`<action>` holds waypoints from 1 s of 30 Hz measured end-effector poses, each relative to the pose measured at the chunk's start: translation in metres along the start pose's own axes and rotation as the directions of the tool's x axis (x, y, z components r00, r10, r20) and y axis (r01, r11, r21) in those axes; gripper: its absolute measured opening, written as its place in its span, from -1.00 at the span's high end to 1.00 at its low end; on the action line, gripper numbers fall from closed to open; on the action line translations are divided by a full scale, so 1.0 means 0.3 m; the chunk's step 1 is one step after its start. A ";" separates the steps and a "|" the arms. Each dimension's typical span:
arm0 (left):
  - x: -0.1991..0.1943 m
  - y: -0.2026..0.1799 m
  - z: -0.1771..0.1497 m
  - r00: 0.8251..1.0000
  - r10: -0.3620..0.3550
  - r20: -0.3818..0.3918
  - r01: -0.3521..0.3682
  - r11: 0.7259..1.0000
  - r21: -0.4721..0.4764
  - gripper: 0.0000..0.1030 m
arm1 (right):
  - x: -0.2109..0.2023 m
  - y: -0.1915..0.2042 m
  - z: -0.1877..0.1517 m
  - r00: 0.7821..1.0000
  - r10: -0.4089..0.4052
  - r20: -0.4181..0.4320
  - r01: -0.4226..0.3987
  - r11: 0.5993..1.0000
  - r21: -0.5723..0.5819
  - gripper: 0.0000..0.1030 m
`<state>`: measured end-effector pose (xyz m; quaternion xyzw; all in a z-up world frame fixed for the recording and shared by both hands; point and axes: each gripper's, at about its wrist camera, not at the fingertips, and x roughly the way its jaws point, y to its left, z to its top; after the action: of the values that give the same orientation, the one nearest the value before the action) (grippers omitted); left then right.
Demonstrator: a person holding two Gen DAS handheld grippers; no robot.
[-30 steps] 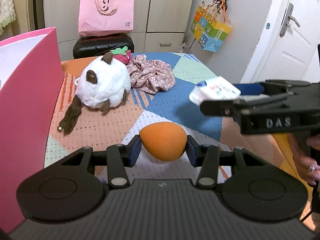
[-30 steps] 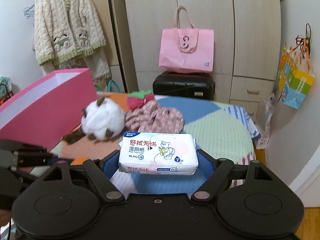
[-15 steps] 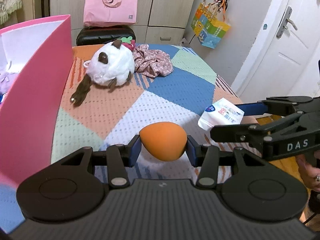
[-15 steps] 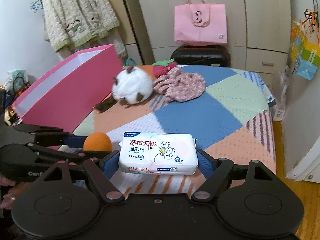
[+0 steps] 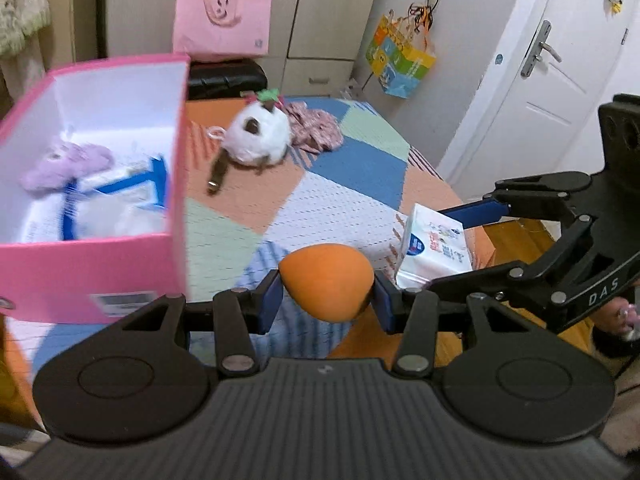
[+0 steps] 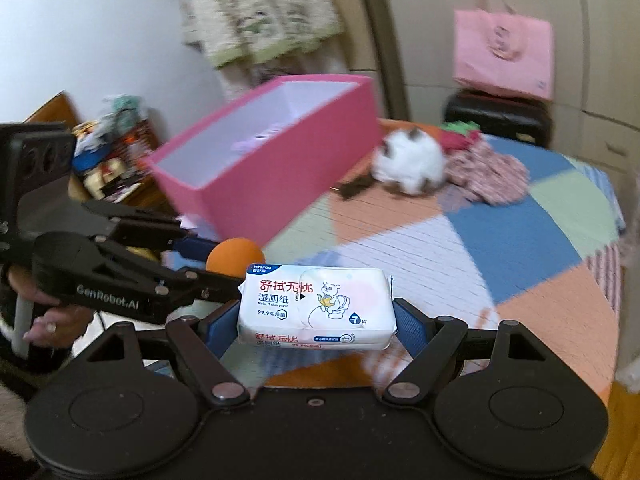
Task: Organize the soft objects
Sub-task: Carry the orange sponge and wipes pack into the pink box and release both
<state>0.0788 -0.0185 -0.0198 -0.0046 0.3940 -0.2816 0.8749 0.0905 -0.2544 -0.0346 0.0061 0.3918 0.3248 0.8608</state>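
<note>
My left gripper (image 5: 326,298) is shut on an orange egg-shaped sponge (image 5: 327,280), held above the near edge of the bed. My right gripper (image 6: 314,320) is shut on a white wet-wipes pack (image 6: 314,306); it also shows in the left wrist view (image 5: 434,246), just right of the sponge. An open pink box (image 5: 176,168) stands at the left and holds a purple plush (image 5: 66,162) and white-and-blue packs. The box also shows in the right wrist view (image 6: 280,168). A white-and-brown plush (image 5: 258,138) and a floral cloth (image 5: 316,130) lie further back on the bed.
The patchwork bedspread (image 5: 340,184) covers the bed. A black suitcase (image 5: 226,78) with a pink bag (image 5: 222,20) stands behind it, before the wardrobe. A white door (image 5: 552,80) is at the right. Cluttered shelves (image 6: 104,152) stand left of the box.
Both grippers have drawn back toward the near edge and turned left. The pink box's inside now shows in the left wrist view. Both grips are unchanged.
</note>
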 end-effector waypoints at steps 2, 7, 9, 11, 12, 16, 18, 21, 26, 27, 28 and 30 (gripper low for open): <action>-0.049 0.019 0.003 1.000 -0.001 0.008 0.001 1.000 0.000 0.10 | 0.000 0.039 0.019 1.000 0.021 0.003 -0.021 0.999 -0.031 -0.63; -0.150 0.077 0.028 0.997 0.041 0.065 -0.041 0.999 0.006 0.10 | 0.004 0.124 0.074 0.998 0.042 0.050 -0.036 0.992 -0.121 -0.63; -0.180 0.105 0.040 0.993 0.066 0.101 -0.067 0.998 0.009 0.10 | 0.018 0.150 0.103 0.995 0.063 0.073 -0.051 0.988 -0.146 -0.63; -0.201 0.148 0.052 0.989 0.070 0.132 -0.071 0.998 -0.003 0.10 | 0.042 0.162 0.137 0.992 0.088 0.091 -0.073 0.985 -0.159 -0.63; -0.206 0.174 0.057 0.987 0.076 0.144 -0.073 0.997 -0.022 0.10 | 0.058 0.169 0.157 0.990 0.097 0.102 -0.080 0.984 -0.162 -0.64; -0.220 0.277 0.096 0.974 0.114 0.196 -0.097 0.991 -0.096 0.10 | 0.129 0.187 0.245 0.979 0.135 0.149 -0.107 0.977 -0.184 -0.64; -0.227 0.318 0.115 0.966 0.138 0.217 -0.116 0.987 -0.109 0.10 | 0.159 0.196 0.289 0.974 0.149 0.168 -0.115 0.974 -0.195 -0.64; -0.211 0.377 0.148 0.956 0.190 0.224 -0.167 0.979 -0.120 0.10 | 0.223 0.204 0.360 0.971 0.180 0.159 -0.143 0.965 -0.220 -0.64; -0.142 0.528 0.212 0.959 0.181 0.219 -0.147 0.975 -0.166 0.10 | 0.367 0.172 0.481 0.962 0.237 0.139 -0.193 0.942 -0.275 -0.65; -0.121 0.552 0.222 0.962 0.177 0.208 -0.145 0.976 -0.162 0.10 | 0.405 0.162 0.509 0.962 0.248 0.113 -0.208 0.937 -0.280 -0.65; -0.097 0.580 0.234 0.966 0.171 0.193 -0.138 0.975 -0.173 0.10 | 0.430 0.155 0.525 0.965 0.244 0.099 -0.208 0.936 -0.283 -0.65; -0.050 0.622 0.251 0.975 0.168 0.148 -0.142 0.975 -0.173 0.10 | 0.476 0.150 0.551 0.972 0.222 0.071 -0.192 0.934 -0.303 -0.65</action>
<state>0.2143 0.1297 -0.0006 -0.0671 0.3424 -0.1782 0.9201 0.2467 -0.0980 -0.0039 -0.0637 0.2911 0.4676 0.8322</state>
